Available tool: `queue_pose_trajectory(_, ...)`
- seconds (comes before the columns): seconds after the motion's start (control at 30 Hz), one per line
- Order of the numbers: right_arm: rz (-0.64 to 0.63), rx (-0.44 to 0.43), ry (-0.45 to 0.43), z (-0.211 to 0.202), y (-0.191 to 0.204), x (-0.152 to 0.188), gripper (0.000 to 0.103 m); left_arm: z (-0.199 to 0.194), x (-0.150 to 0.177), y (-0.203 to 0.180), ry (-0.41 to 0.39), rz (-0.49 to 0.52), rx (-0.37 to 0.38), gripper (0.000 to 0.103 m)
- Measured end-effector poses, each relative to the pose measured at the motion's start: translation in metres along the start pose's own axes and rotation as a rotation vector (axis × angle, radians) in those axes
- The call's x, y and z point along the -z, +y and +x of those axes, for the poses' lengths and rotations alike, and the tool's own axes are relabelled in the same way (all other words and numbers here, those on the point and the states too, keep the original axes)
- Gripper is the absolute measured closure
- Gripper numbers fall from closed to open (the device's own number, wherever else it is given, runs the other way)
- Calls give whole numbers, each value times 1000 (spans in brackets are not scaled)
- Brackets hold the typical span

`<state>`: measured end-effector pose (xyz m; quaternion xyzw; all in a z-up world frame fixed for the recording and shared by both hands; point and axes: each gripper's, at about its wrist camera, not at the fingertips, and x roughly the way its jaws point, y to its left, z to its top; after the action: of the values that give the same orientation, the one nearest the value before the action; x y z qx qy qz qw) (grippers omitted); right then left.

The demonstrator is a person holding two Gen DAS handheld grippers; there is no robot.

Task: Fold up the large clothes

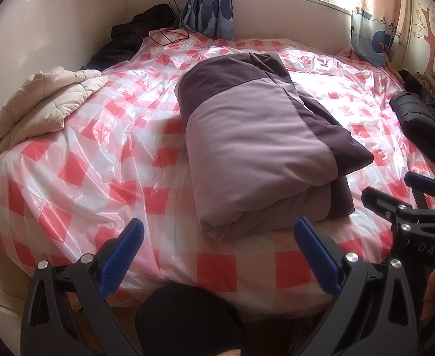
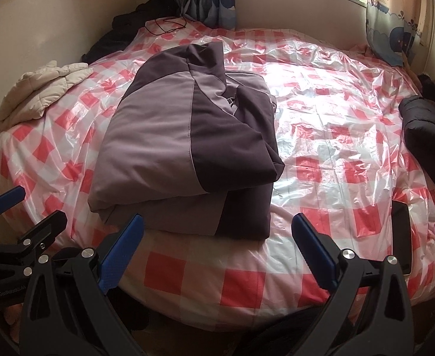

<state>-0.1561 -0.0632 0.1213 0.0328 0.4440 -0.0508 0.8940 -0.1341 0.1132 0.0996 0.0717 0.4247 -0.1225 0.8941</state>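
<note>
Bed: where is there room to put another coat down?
Biggest free patch: between the folded purple jacket and the black jacket. Smaller one between the purple jacket and cream coat. Crowded: far left corner with dark clothes, near right edge by the phone.

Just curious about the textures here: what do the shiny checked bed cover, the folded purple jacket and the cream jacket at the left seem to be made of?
Bed cover: likely thin plastic film, glossy, with glare and sharp crinkles. Purple jacket: apparently matte woven fabric, probably padded, since its folds look thick and soft. Cream jacket: quilted, puffy fabric with stitched squares; filling unknown.
</note>
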Motion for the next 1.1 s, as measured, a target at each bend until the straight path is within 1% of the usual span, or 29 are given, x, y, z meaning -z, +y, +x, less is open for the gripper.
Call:
queue_pose_trajectory(0.07,0,2,-1,-2,-1,1,7,2,0,1,14,-6,2,5)
queue_pose_trajectory(0.47,-3,-4,3,-5,2,1,7,6,2,0,35,-7,6,5)
queue_pose_trajectory(1.1,-13,-29,34,8,9,1,7,11,4,2,44,-18,-3,5)
